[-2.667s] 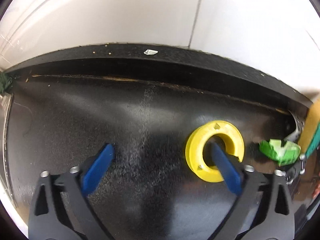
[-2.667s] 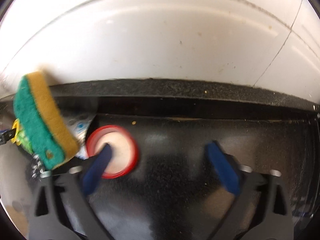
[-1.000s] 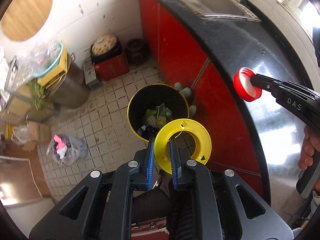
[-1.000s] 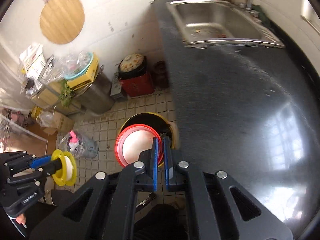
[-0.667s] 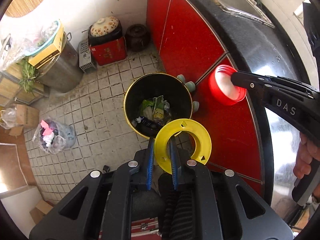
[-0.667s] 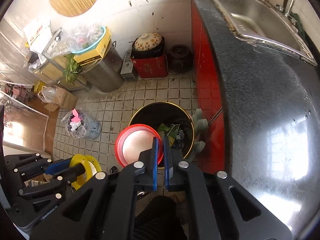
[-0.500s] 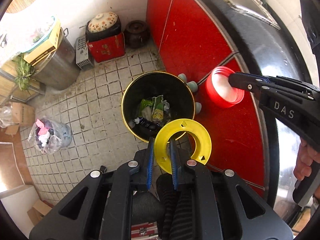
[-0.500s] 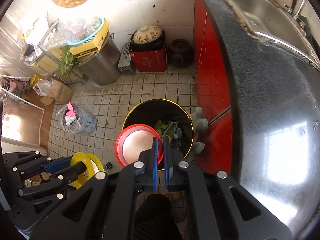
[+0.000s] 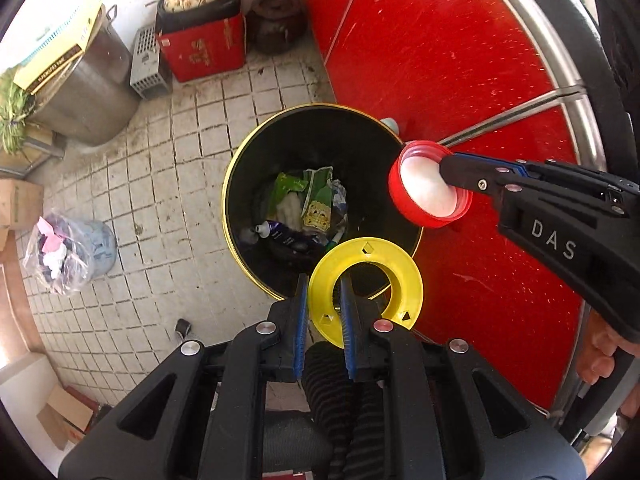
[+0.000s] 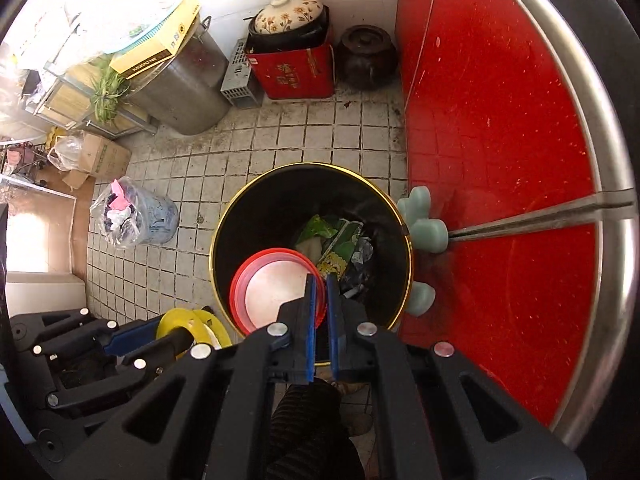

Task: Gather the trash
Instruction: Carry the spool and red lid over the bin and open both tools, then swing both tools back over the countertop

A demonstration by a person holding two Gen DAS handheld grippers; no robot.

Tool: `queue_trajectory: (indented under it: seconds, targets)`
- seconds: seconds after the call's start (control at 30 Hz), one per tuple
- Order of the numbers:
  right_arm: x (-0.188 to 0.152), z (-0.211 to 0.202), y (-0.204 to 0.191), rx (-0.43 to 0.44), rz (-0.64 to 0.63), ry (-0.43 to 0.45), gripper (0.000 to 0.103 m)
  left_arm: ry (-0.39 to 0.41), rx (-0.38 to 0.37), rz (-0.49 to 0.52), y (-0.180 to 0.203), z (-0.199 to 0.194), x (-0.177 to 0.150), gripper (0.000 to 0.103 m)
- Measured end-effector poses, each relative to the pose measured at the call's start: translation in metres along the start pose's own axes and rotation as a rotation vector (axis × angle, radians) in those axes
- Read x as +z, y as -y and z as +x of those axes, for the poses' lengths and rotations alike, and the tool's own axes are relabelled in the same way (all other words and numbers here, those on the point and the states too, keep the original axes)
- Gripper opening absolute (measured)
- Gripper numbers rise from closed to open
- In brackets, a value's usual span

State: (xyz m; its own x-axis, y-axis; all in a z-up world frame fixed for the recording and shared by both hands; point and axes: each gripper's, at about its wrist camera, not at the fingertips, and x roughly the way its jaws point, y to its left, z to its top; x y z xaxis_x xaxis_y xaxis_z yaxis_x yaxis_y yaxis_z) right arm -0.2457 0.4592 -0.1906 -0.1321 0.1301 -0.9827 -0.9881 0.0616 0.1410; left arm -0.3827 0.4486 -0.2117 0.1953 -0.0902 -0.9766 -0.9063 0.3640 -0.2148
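My left gripper (image 9: 323,300) is shut on the rim of a yellow plastic ring (image 9: 400,280), held above the near edge of a black trash bin (image 9: 240,184) with a yellow rim. My right gripper (image 10: 321,296) is shut on a red lid (image 10: 272,284) with a white inside, held over the bin's (image 10: 256,216) opening. The bin holds green wrappers (image 9: 312,196) and other trash. The right gripper and red lid (image 9: 424,192) also show in the left wrist view, at the bin's right edge. The left gripper with the yellow ring (image 10: 180,324) shows in the right wrist view, lower left.
A red cabinet front (image 9: 440,60) stands right of the bin. On the tiled floor (image 9: 180,140) are a red box with a floral pot (image 9: 200,40), a dark jar (image 9: 276,20), a metal drum (image 9: 80,88) and a tied plastic bag (image 9: 68,248). Pale green hooks (image 10: 424,228) hang beside the bin.
Both grippers carried their objects from the black counter to above the bin. In the last half second both moved closer to the bin; the red lid now sits over its opening.
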Motion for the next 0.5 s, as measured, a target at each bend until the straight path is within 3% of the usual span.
queue_trajectory:
  seconds: [0.03,0.07,0.1,0.13,0.17,0.23,0.33,0.4,0.5]
  targets:
    - [0.0,-0.001,0.002,0.004,0.006,0.015,0.006,-0.013,-0.024,-0.01,-0.001,0.0,0.001,0.015]
    - [0.001,-0.004,0.003,0.023,0.013,0.024,0.011,-0.02,-0.046,-0.031,-0.004,0.0,0.001,0.022]
    - [0.002,-0.008,0.002,0.01,0.009,0.028,0.022,-0.017,-0.074,-0.065,-0.009,-0.005,0.0,0.053]
    - [0.004,-0.014,0.0,0.002,-0.002,0.049,0.062,0.005,-0.077,-0.088,-0.013,-0.011,-0.001,0.076]
    - [0.006,-0.023,-0.001,0.009,-0.01,0.082,0.085,0.041,-0.065,-0.106,-0.017,-0.021,-0.004,0.096]
    - [0.011,-0.043,-0.002,0.026,-0.008,0.131,0.087,0.101,-0.047,-0.132,-0.027,-0.046,-0.01,0.096]
    - [0.018,-0.096,0.001,0.103,0.021,0.242,0.097,0.12,-0.053,-0.174,-0.04,-0.079,-0.018,0.096]
    - [0.015,-0.145,0.008,0.056,0.009,0.354,0.097,0.135,-0.019,-0.155,-0.037,-0.098,-0.02,0.096]
    - [-0.007,-0.194,0.04,-0.062,0.042,0.471,0.097,0.161,0.005,-0.017,0.001,-0.121,-0.015,0.096]
